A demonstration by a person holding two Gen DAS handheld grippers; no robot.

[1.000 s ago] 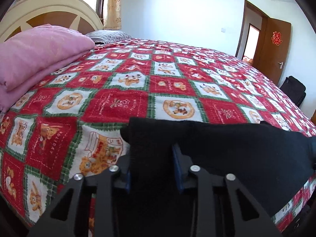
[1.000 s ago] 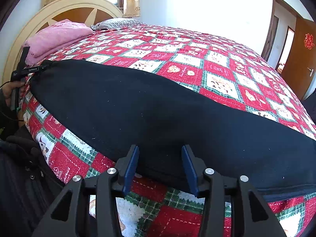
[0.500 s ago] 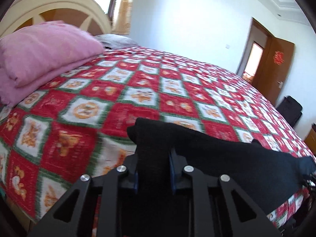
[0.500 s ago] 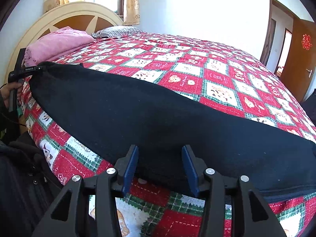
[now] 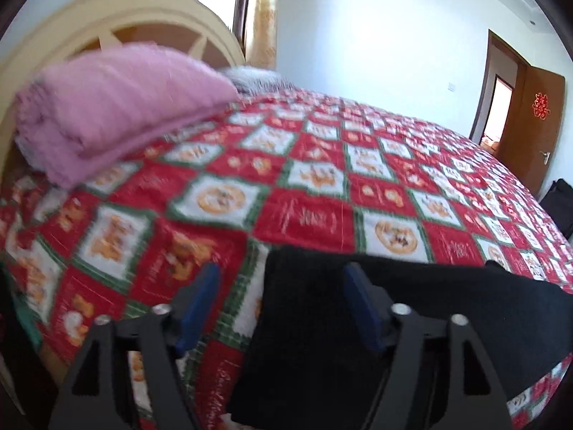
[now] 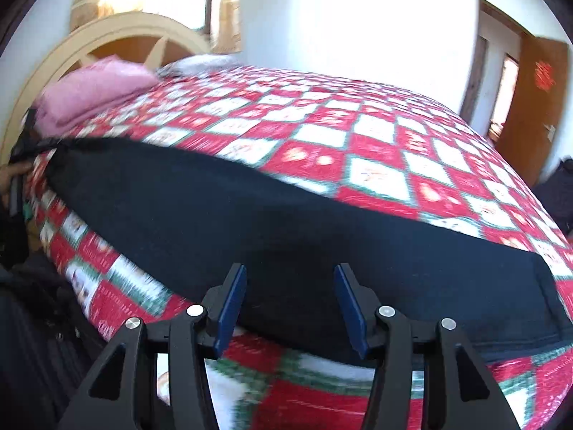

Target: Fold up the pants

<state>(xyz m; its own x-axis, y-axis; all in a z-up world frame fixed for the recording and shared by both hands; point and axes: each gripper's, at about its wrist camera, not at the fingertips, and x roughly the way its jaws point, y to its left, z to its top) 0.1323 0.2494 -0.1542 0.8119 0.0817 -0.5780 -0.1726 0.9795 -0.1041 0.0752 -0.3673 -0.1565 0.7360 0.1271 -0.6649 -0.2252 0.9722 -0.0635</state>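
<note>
Red-checked quilted bedspread [image 6: 376,150] carries long black fabric pants [image 6: 286,222]; left gripper [image 5: 279,297] has just opened, releasing them, right gripper [image 6: 290,297] gapes unclamped, so the released end may slump off the bedspread's edge.

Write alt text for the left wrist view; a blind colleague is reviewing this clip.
The left gripper, its jaws just opened wide, hovers over the end of the black pants lying on a red, white and green patterned bedspread, pads off the cloth. A folded pink blanket sits by the cream headboard; a brown door stands open at right.
</note>
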